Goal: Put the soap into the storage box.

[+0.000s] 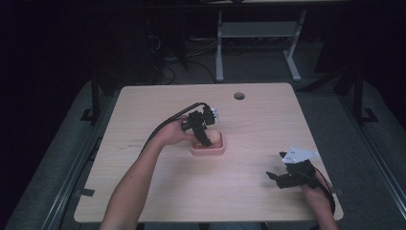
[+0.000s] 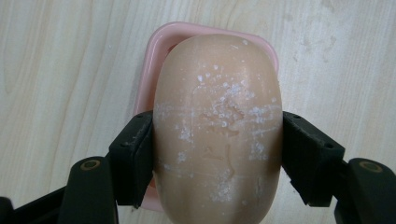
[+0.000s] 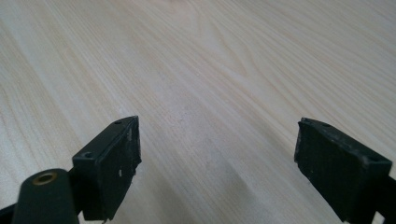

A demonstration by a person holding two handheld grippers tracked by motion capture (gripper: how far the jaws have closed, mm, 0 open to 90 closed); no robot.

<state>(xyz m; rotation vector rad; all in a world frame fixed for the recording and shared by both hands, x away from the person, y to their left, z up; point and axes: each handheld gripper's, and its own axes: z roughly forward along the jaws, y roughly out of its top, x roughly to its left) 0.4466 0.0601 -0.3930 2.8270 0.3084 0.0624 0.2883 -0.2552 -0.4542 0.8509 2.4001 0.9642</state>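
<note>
A peach-coloured soap bar (image 2: 217,126), flecked with white, lies over a pink soap dish (image 2: 159,42) on the wooden table. My left gripper (image 2: 217,154) is shut on the soap, one black jaw pressed against each long side. From above, the soap bar (image 1: 215,137) sits in the pink dish (image 1: 208,151) at the table's middle, with the left gripper (image 1: 203,136) reaching down onto it. My right gripper (image 1: 280,176) hovers low near the front right of the table. Its own view shows the right gripper (image 3: 217,158) open, with bare wood between the jaws.
The light wooden table (image 1: 143,182) has a round cable hole (image 1: 239,96) near its far edge. Beyond it stand white desk legs (image 1: 219,48) and cables on a dark floor. A black cable (image 1: 167,122) trails from the left gripper.
</note>
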